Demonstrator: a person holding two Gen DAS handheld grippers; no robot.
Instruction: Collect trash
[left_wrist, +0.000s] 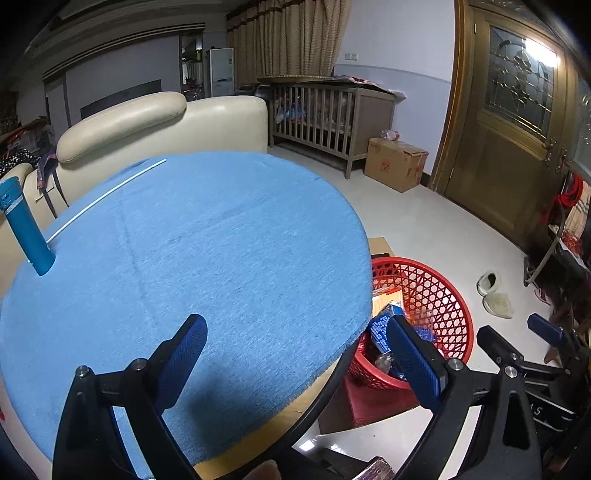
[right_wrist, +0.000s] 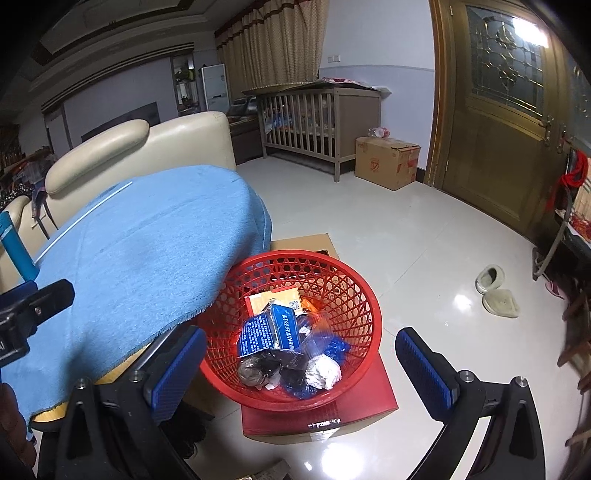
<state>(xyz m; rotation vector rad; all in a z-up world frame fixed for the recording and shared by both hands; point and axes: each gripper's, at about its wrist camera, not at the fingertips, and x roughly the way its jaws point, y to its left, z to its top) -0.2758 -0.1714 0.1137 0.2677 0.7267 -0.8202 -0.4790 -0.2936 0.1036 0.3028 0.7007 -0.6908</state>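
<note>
Now left gripper (left_wrist: 295, 354) over blue tablecloth (left_wrist: 207, 240), right gripper (right_wrist: 299, 365) above red basket (right_wrist: 354, 295); both jaws apart, empty.

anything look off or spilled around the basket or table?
No spill. The trash sits inside the red basket, none on the floor beside it. One oddity: the basket stands on a red box, tucked partly under the blue tablecloth. A white rod and blue bottle remain on the table. Both tongs are open and empty.
</note>
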